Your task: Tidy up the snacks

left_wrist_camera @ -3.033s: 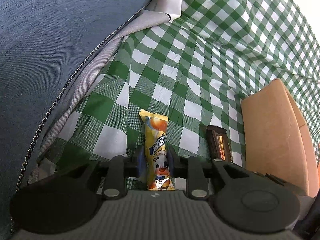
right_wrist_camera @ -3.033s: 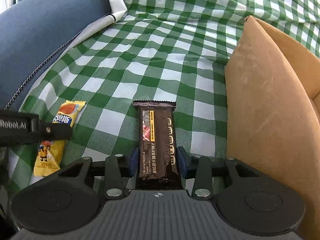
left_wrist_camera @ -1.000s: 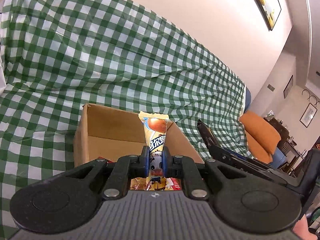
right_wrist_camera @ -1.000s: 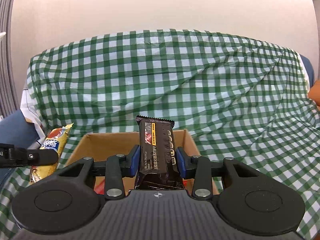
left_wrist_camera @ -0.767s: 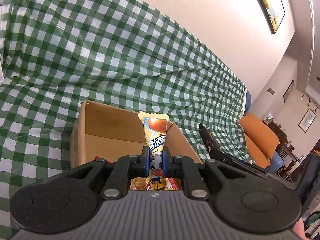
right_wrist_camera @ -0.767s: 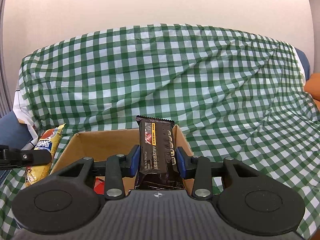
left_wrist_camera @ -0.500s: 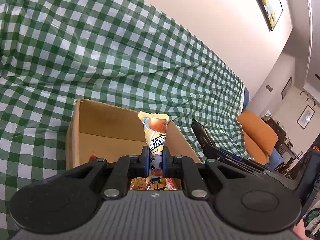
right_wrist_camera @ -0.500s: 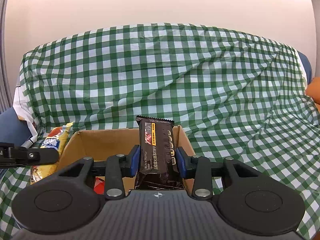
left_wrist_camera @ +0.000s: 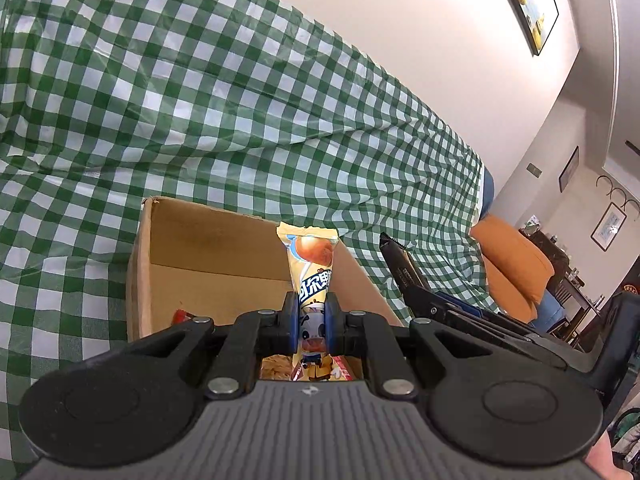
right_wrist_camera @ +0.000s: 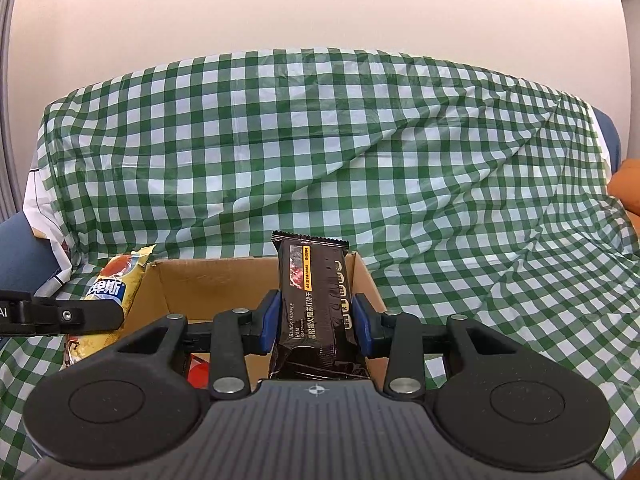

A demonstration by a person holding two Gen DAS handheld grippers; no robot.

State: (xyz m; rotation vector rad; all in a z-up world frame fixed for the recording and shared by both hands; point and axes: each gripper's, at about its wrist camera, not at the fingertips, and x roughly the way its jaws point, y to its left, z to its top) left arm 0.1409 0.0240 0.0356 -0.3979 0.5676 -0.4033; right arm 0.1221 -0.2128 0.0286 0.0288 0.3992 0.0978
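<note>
My left gripper [left_wrist_camera: 311,314] is shut on a yellow snack packet [left_wrist_camera: 311,268] with a cartoon figure, held upright over the open cardboard box [left_wrist_camera: 200,248]. My right gripper [right_wrist_camera: 315,320] is shut on a black snack bar [right_wrist_camera: 316,296], held upright over the same box [right_wrist_camera: 208,284]. The right gripper with its black bar [left_wrist_camera: 400,268] shows at the right of the left wrist view. The left gripper's finger [right_wrist_camera: 60,314] and yellow packet [right_wrist_camera: 116,284] show at the left of the right wrist view. Red and orange packets [left_wrist_camera: 280,368] lie inside the box.
The box stands on a sofa draped in a green and white checked cloth [right_wrist_camera: 360,152]. An orange cushion [left_wrist_camera: 516,264] lies at the right. A blue cushion [right_wrist_camera: 20,256] is at the far left. A white wall rises behind.
Both grippers lifted their snacks off the checked cloth and carried them up over the box. In the last second the box has drawn slightly closer in both views.
</note>
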